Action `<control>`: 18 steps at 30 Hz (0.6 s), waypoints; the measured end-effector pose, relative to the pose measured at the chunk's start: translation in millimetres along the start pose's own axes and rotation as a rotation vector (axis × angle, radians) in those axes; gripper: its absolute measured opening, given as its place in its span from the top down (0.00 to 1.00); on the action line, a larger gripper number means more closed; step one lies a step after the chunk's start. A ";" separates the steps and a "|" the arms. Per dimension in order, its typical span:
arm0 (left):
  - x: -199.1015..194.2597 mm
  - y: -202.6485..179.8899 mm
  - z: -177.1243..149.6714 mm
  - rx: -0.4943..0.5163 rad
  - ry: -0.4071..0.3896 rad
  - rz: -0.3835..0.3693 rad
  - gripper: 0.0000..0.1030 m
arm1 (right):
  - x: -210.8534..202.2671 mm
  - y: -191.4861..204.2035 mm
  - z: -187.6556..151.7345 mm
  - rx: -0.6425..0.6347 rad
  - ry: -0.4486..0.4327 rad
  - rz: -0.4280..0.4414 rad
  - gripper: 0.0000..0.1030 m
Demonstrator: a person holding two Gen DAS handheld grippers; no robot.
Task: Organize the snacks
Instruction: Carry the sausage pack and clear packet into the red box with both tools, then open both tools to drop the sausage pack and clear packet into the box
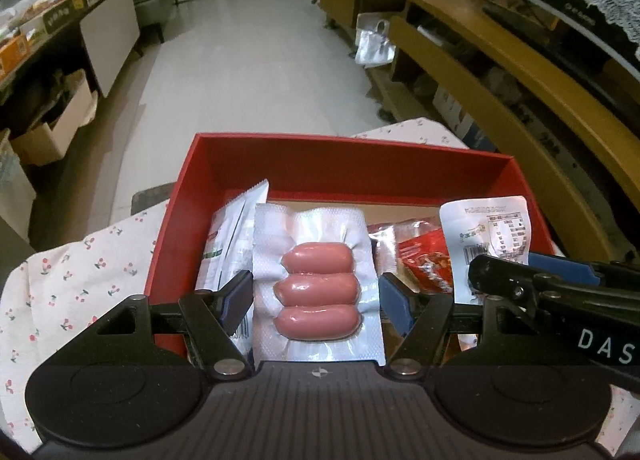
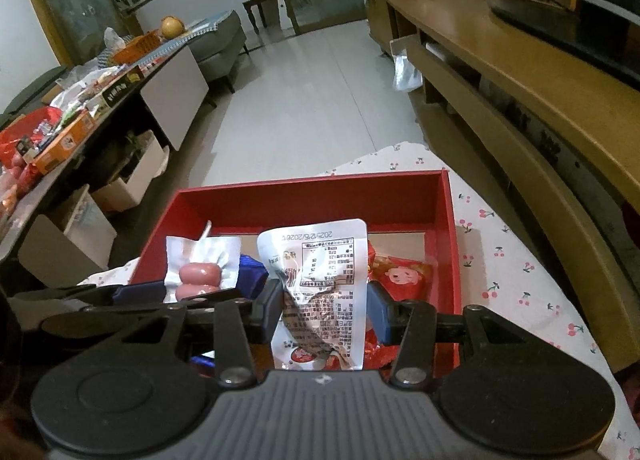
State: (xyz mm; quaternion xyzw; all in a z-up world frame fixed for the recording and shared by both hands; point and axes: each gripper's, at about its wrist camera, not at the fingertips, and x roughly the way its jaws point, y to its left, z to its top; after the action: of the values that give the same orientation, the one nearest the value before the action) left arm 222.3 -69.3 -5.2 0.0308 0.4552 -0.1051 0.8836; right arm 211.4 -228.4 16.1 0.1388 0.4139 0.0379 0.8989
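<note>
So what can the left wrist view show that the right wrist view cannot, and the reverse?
Only the left wrist view shows the sausage pack whole, three sausages between the left gripper jaws, plus a white-and-green packet. Only the right wrist view shows the cartoon face on the red packet. Both show the red box, the white label pouch in the right gripper, and the cherry-print cloth.

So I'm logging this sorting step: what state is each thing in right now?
Red box: open, partly filled.
Sausage pack: sealed, gripped by the left gripper.
White snack packet: sealed, crumpled, gripped by the right gripper.
Red snack packet: lying in the box.
Cherry-print cloth: spread under the box.
</note>
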 end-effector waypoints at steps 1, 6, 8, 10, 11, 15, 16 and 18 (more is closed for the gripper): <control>2.6 1.0 0.0 -0.003 0.005 0.001 0.28 | 3.7 -0.4 0.0 0.000 0.004 0.000 0.55; 3.6 2.0 0.5 -0.004 -0.003 0.005 0.27 | 15.7 -5.7 0.8 0.021 0.009 -0.009 0.54; 6.2 2.4 -0.5 -0.003 0.006 0.009 0.27 | 18.5 -6.9 0.8 0.024 0.009 -0.019 0.54; 8.5 3.8 -1.8 -0.011 0.014 0.006 0.26 | 20.8 -6.3 1.0 0.012 0.013 -0.023 0.54; 8.7 4.5 -1.9 -0.014 0.015 0.004 0.26 | 20.9 -6.1 0.8 0.008 0.011 -0.026 0.54; 6.1 2.7 -1.4 -0.001 0.007 0.016 0.25 | 19.4 -5.9 1.4 0.005 0.006 -0.040 0.53; 5.4 2.0 -1.5 0.004 0.006 0.020 0.24 | 19.7 -5.8 1.7 0.005 0.007 -0.040 0.53; 4.6 2.2 -2.1 0.003 0.008 0.020 0.23 | 18.5 -5.6 1.5 0.000 0.006 -0.045 0.53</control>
State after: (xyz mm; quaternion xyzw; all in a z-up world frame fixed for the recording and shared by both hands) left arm 223.7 -67.6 -10.2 0.0371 0.4583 -0.0968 0.8827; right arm 224.4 -230.7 1.9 0.1293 0.4198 0.0180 0.8982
